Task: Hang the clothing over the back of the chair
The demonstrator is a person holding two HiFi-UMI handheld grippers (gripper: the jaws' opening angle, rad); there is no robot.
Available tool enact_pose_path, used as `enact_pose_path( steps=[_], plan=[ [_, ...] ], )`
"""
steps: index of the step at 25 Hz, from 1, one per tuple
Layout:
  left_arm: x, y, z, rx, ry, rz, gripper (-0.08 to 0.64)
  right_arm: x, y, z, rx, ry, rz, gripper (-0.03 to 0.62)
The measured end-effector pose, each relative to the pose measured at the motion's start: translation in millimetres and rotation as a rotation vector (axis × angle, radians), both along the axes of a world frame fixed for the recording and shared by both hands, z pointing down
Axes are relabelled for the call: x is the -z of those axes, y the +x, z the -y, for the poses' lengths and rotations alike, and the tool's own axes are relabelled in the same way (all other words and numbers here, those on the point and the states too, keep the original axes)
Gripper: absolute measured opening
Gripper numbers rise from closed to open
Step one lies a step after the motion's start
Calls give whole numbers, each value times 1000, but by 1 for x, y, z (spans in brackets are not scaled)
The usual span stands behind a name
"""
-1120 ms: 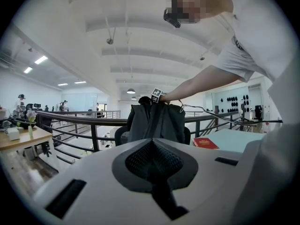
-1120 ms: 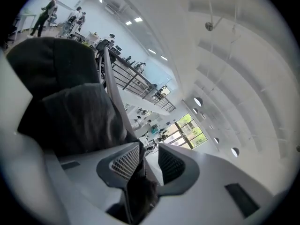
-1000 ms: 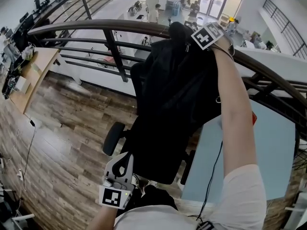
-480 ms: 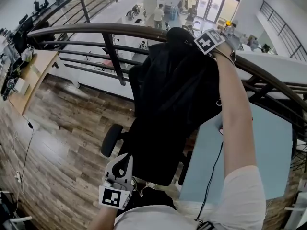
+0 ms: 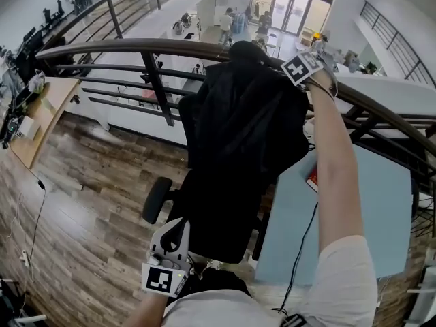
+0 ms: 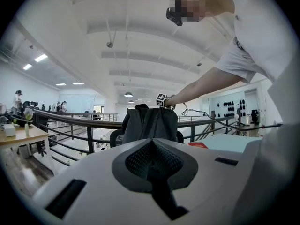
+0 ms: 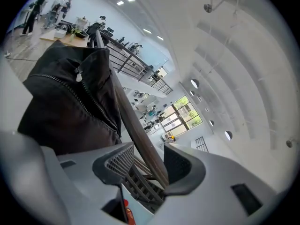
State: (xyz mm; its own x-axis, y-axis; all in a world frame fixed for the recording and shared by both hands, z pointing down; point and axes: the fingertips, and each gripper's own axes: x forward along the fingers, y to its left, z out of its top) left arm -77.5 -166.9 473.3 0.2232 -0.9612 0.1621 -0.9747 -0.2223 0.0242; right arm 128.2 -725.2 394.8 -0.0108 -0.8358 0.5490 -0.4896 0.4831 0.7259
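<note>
Across the top of the head view, a dark curved railing [image 5: 157, 46], just behind the chair [image 5: 218, 213]. Beyond and below it, an open hall with desks and distant people. At right and lower right, a pale blue table [image 5: 381, 203], close beside the chair, with a small red thing [image 5: 313, 180] near its left edge. At far left, a wooden desk [image 5: 37, 111] on plank flooring [image 5: 88, 216].

In upper centre, black jacket [image 5: 242, 121], draped over the chair back and hanging down towards the seat, hiding nearly all of the backrest. Dark, creased, with a zipper [image 7: 89, 108] plain in the right gripper view.

Right gripper [image 7: 147, 165] at the jacket's upper right corner, near the railing. Jaws wide apart, having just been opening, clamped on nothing, with only the railing bar seen through the gap. Left gripper [image 6: 152, 161] low at bottom centre of the head view, by the seat front, jaws together on nothing.

Chair base out of sight under the seat. Red thing too small to name.
</note>
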Motion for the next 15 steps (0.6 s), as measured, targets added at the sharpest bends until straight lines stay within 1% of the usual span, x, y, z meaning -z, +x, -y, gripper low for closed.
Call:
enact_pose_path(
  steps=[2,4,7,10,15],
  plan=[
    [3,0,-4,-7,13,1,23,-1,6,-9,-5,-3,4,207],
    [4,0,-8,-7,21,-5,23,4,10,-19,-15,15,23,193],
    [10,-5,-15,-2,35,-23,22,15,15,-36,-29,66,60,141],
    [16,-12,-19,-6,65,-31,23,26,19,-55,-39,92,80,92],
    [24,-24,-27,-18,103,-42,23,50,24,-91,-54,152,128,49]
  ],
)
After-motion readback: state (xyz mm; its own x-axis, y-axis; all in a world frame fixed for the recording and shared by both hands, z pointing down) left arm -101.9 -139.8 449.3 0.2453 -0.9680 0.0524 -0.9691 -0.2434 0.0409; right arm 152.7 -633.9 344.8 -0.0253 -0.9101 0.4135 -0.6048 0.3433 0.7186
